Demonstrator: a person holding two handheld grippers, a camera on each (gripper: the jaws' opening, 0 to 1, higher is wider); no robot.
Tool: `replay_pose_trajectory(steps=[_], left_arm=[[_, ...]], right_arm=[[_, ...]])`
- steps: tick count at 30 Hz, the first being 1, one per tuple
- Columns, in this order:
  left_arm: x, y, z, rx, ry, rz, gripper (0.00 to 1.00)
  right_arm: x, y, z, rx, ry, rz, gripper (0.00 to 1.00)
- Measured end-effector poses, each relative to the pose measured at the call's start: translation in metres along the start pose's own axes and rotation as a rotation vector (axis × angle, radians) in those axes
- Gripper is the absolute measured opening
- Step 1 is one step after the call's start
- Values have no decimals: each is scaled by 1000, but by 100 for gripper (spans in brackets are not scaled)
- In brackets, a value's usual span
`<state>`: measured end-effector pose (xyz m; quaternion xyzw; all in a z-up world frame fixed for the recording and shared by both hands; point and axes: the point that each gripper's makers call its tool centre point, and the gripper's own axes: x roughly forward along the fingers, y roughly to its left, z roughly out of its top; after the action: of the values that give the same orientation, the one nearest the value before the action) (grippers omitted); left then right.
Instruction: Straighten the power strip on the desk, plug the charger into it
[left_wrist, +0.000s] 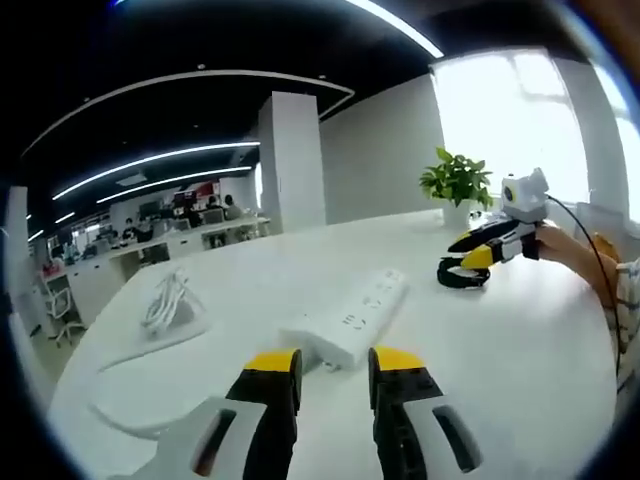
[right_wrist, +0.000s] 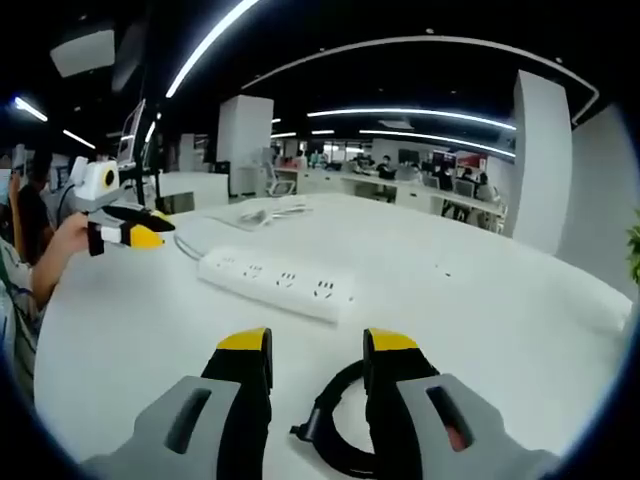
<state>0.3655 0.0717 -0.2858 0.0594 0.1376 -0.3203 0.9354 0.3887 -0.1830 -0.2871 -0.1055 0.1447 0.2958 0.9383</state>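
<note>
**Power strip lies askew, both grippers hovering free**

The power strip (left_wrist: 350, 320) is what I have to square up first, and neither of my grippers has hold of it yet. My left gripper (left_wrist: 335, 362) hangs with its jaws parted and nothing between them, the yellow tips just short of the strip's near end. My right gripper (right_wrist: 317, 345) is likewise spread and empty; below it a black cable loop (right_wrist: 335, 430) rests on the desk (right_wrist: 480, 300), showing between the jaws but not pinched by them.

Outward from there, the strip lies flat on the white desk, slanting away from my left side, sockets facing up. Its cord runs off toward a pale bundle of cable (left_wrist: 170, 300) further along the desk, which I take to be the charger with its lead, though I cannot be sure. A potted plant (left_wrist: 457, 185) stands well beyond.

To do this step well, I judge I should close the left jaws across the strip's near end, steady the far end with the right, and pivot it gently without dragging the cord taut.
</note>
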Motion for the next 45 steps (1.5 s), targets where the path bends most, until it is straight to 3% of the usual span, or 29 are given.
replay_pose_trajectory(steps=[8, 27, 45], left_arm=[[8, -3, 5, 20, 13, -21, 26], [32, -10, -11, -30, 65, -102, 25], [48, -10, -22, -60, 102, -135, 25]], right_arm=[[12, -10, 1, -13, 7, 2, 36], [36, -11, -6, 13, 29, 73, 35], [56, -3, -12, -14, 55, 140, 34]])
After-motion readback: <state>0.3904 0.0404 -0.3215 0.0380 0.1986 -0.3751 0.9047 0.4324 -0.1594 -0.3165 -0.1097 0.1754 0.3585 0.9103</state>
